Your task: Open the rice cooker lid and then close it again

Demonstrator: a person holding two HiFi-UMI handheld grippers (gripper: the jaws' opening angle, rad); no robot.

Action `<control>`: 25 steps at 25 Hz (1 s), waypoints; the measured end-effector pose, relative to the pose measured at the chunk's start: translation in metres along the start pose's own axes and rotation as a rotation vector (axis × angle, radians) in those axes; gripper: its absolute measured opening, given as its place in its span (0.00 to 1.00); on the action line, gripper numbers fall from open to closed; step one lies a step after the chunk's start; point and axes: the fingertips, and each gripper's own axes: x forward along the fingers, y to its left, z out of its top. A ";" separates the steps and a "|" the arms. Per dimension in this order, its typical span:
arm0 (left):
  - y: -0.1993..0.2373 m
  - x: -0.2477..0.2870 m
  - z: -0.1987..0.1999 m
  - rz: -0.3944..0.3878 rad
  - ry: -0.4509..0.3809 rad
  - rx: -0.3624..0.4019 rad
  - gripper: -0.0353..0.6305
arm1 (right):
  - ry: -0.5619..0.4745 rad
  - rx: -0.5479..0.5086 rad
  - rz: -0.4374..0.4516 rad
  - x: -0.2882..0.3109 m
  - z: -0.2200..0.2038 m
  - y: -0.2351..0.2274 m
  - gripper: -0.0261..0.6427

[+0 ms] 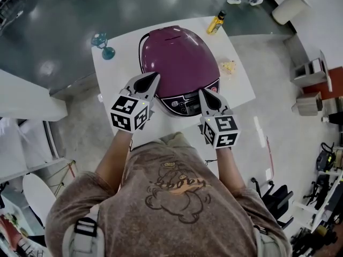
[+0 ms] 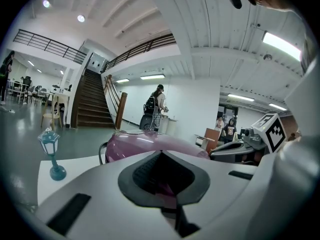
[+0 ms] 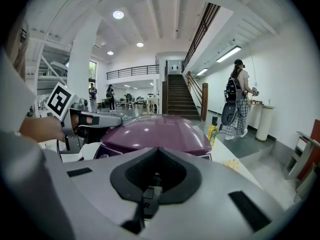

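Rice cooker (image 1: 179,63), one, lid down, on table (image 1: 115,68); left gripper (image 1: 155,76) and right gripper (image 1: 203,92), fingers clenched empty

On a white square table (image 1: 238,87), a glossy purple domed rice cooker (image 1: 179,58), lid down, control panel (image 1: 185,105) on the near side. At its near left, the left gripper (image 1: 155,77), jaws together (tips just beside the shell, contact unclear). At its near right, the right gripper (image 1: 204,92), likewise tapered. Far right corner: yellow plastic bottle (image 1: 216,23). Far left: small teal lamp-shaped ornament (image 1: 104,44).
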 end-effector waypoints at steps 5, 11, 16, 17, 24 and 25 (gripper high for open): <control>0.000 0.001 0.001 -0.002 0.015 0.005 0.08 | -0.021 0.011 0.009 0.001 0.001 -0.001 0.04; -0.001 0.002 0.002 -0.004 0.029 0.005 0.08 | -0.063 0.040 0.014 -0.001 0.002 -0.002 0.05; 0.002 -0.002 0.018 -0.010 -0.034 0.003 0.08 | -0.070 0.069 0.059 -0.001 0.003 -0.002 0.05; 0.002 -0.002 0.024 -0.009 -0.045 0.012 0.08 | -0.072 0.066 0.055 -0.001 0.003 -0.002 0.05; 0.005 -0.003 0.046 -0.027 -0.049 0.002 0.08 | -0.068 0.055 0.036 0.000 0.002 -0.002 0.05; 0.006 -0.003 0.048 -0.029 -0.053 -0.001 0.08 | -0.069 0.054 0.036 0.000 0.002 -0.002 0.05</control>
